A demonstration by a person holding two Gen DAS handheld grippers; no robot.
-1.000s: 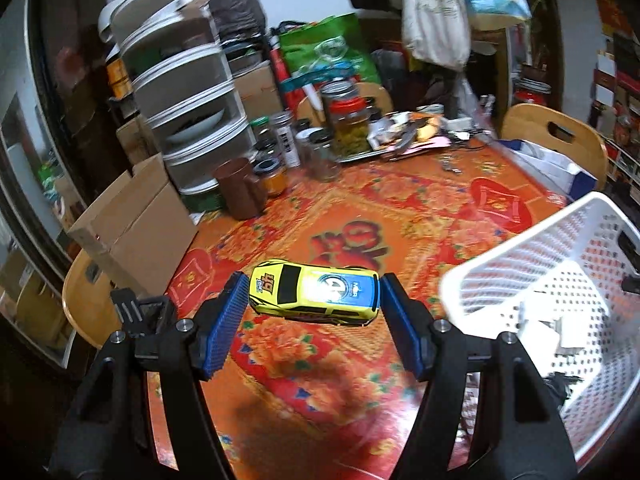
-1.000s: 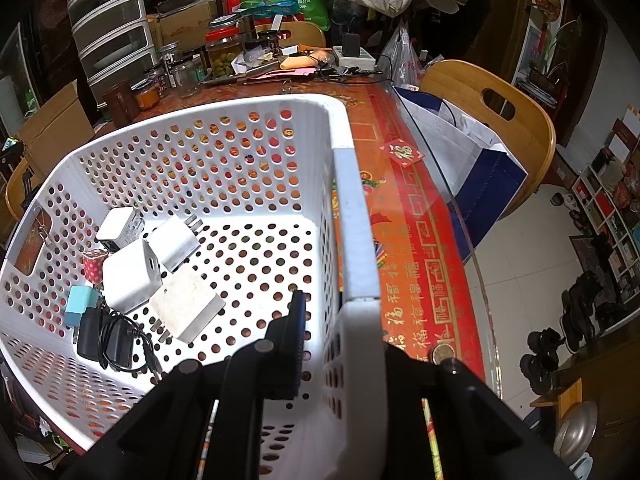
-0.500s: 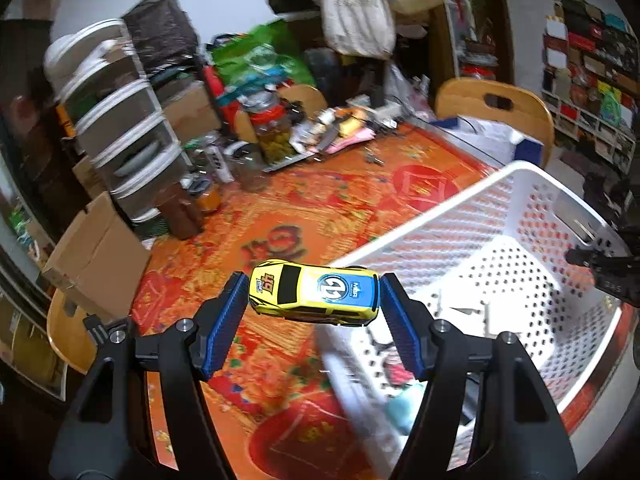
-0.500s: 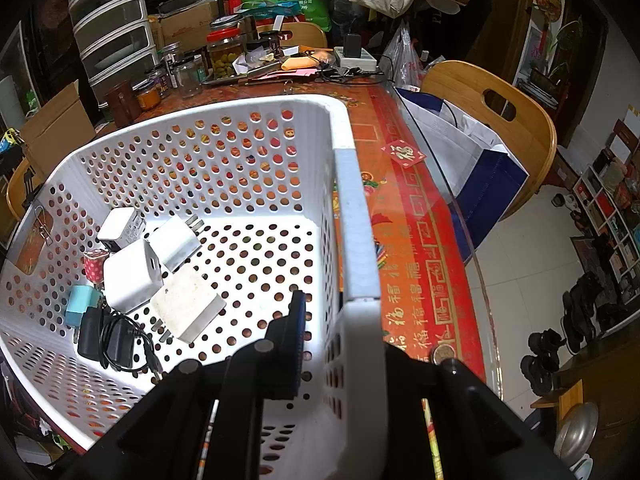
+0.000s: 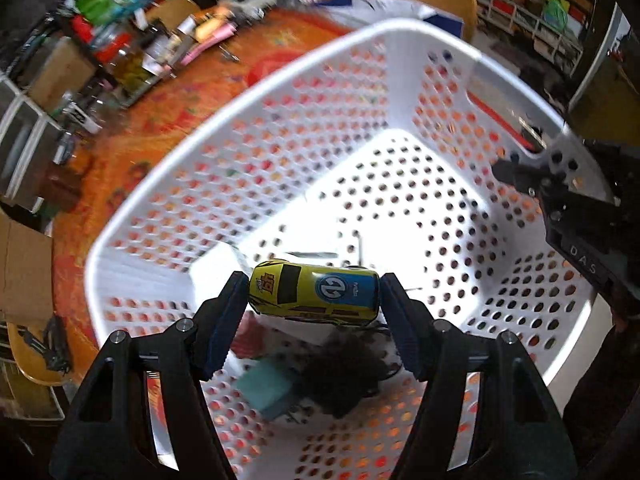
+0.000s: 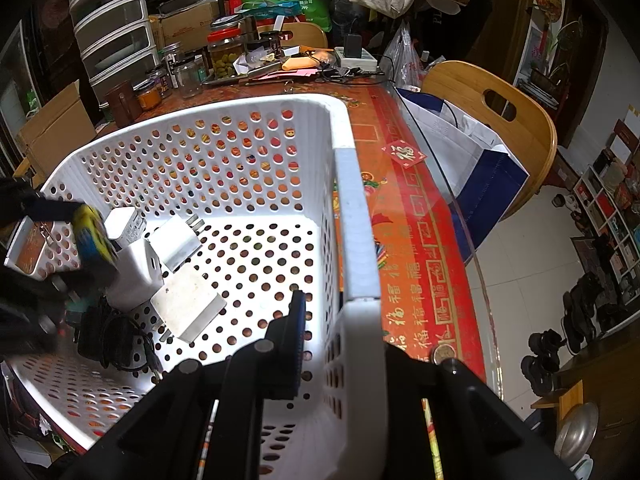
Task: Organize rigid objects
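Note:
My left gripper point(image 5: 314, 298) is shut on a yellow and blue toy car point(image 5: 316, 294) and holds it inside the white perforated basket point(image 5: 280, 80), above the chargers on its floor. The car point(image 6: 90, 236) and the blurred left gripper also show at the left of the right wrist view. My right gripper point(image 6: 340, 316) is shut on the basket's right wall point(image 6: 352, 216), one finger inside and one outside. White charger blocks point(image 6: 172, 276), a teal adapter point(image 5: 266, 392) and a black cable bundle point(image 6: 108, 340) lie on the basket floor.
The basket stands on a red and orange patterned table point(image 6: 416, 240). Jars point(image 6: 224, 52), a brown cup point(image 6: 122, 102) and clutter crowd the far edge. A plastic drawer tower point(image 6: 112, 28) and a cardboard box point(image 6: 56, 128) stand at the left. A wooden chair point(image 6: 500, 108) is at the right.
My left gripper has carried the toy car from above the table over the basket's rim and down into the basket. My right gripper has kept its hold on the basket wall.

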